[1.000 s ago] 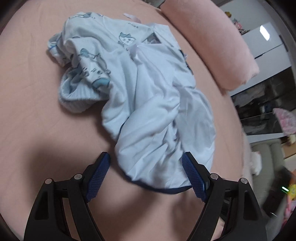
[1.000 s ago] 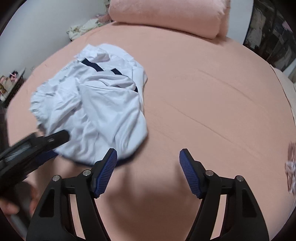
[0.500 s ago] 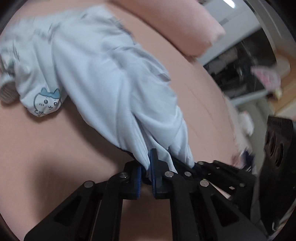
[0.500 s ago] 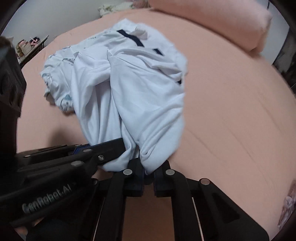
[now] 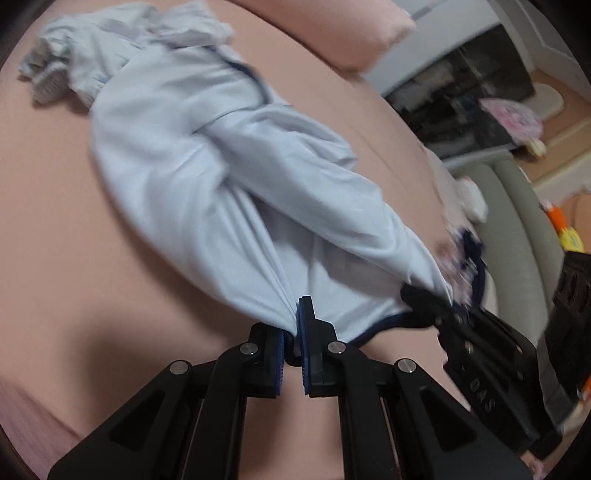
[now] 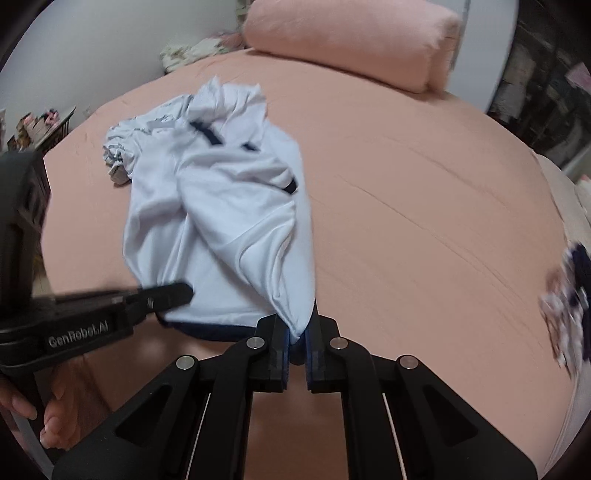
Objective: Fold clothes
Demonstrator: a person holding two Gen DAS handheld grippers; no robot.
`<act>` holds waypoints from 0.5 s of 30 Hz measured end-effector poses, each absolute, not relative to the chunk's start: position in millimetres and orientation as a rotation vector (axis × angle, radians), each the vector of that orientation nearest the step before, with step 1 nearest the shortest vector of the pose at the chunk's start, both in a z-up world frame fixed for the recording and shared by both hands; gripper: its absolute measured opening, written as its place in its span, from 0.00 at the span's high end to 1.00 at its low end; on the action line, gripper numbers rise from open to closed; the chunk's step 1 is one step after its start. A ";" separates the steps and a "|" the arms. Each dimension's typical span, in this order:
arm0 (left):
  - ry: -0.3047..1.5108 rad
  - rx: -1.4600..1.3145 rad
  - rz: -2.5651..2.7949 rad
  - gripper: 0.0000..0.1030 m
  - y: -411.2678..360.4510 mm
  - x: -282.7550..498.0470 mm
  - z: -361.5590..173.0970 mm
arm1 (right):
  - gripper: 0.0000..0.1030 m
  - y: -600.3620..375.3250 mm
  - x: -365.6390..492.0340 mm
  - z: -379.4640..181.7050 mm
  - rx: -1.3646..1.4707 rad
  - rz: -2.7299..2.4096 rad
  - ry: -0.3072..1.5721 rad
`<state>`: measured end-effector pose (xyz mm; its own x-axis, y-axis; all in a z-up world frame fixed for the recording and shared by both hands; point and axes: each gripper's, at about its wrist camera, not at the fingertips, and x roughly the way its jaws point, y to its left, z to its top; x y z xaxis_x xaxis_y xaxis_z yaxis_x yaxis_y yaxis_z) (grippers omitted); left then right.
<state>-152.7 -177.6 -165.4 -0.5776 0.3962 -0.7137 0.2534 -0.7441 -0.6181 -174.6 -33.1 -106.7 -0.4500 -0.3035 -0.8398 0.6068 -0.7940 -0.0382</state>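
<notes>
A white garment with navy trim (image 5: 207, 173) (image 6: 221, 206) lies stretched across the pink bed (image 5: 66, 251) (image 6: 424, 221). My left gripper (image 5: 291, 332) is shut on its near hem, the cloth bunched between the blue pads. My right gripper (image 6: 297, 332) is shut on another part of the same hem. Each gripper shows in the other's view: the right gripper (image 5: 443, 306) at the right, the left gripper (image 6: 166, 295) at the left. A light blue printed garment (image 5: 55, 70) (image 6: 118, 147) lies crumpled beyond the white one.
A pink bolster pillow (image 6: 351, 40) (image 5: 325, 26) lies at the head of the bed. A patterned cloth (image 6: 569, 295) sits at the bed's right edge. A grey sofa (image 5: 517, 229) and dark shelves (image 5: 461, 74) stand beside the bed. A hand (image 6: 33, 410) holds the left gripper.
Both grippers went from open to shut on the white garment's hem, then pulled it toward me and apart, stretching it away from the printed garment.
</notes>
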 end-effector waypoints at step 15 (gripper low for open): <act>-0.775 -1.414 2.001 0.83 7.2 -119.3 -152.5 | 0.96 214.3 -93.8 -58.4 1.323 -2.592 0.062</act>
<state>-119.3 7.2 -152.5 -0.2838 0.7266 -0.6257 -0.1159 -0.6737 -0.7298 -93.8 214.3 -58.4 -0.5658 -0.1843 -0.8037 0.2226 -0.9727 0.0663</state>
